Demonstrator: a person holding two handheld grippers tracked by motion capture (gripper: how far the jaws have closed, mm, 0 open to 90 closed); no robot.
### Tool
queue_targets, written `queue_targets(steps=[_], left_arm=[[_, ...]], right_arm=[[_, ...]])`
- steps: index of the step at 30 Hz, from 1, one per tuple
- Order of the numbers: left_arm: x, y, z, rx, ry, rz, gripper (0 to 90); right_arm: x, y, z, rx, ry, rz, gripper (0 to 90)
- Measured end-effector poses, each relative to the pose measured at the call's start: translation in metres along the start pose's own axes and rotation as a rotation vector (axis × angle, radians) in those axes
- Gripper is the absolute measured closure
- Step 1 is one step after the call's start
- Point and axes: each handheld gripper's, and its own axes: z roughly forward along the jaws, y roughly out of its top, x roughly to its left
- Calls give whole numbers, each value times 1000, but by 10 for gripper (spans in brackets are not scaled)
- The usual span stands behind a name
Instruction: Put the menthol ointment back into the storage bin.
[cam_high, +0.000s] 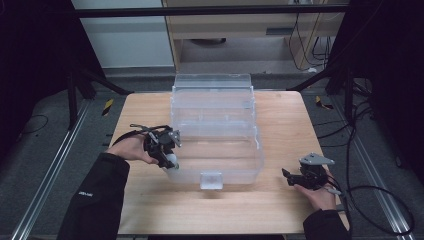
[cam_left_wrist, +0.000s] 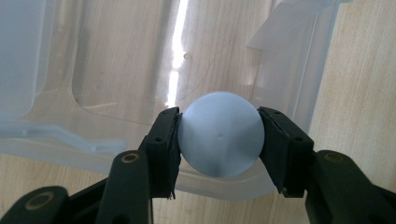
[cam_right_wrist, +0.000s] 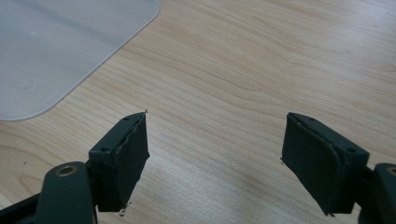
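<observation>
Centrally on the wooden table (cam_high: 280, 200), left gripper (cam_left_wrist: 219, 140) clamps a ball (cam_left_wrist: 220, 135), right gripper (cam_right_wrist: 215, 158) wide

- In the high view the pale ball (cam_high: 171, 160) is half hidden behind the left gripper (cam_high: 167, 156).
- The clear bin (cam_left_wrist: 116, 70) is cut off by the left gripper view's top and left edges.
- The left fingers (cam_left_wrist: 164, 144) cover the ball's sides.

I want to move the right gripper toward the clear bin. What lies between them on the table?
Bare wooden table. In the high view, nothing lies between the open right gripper and the clear bin.
</observation>
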Motion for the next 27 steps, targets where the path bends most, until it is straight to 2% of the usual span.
queue_targets(steps=[10, 27], left_arm=[[1, 1, 3, 16, 0, 0, 501], [1, -4, 10, 7, -11, -8, 500]], right_arm=[[0, 0, 1, -2, 0, -10, 216], [0, 0, 1, -1, 0, -19, 210]])
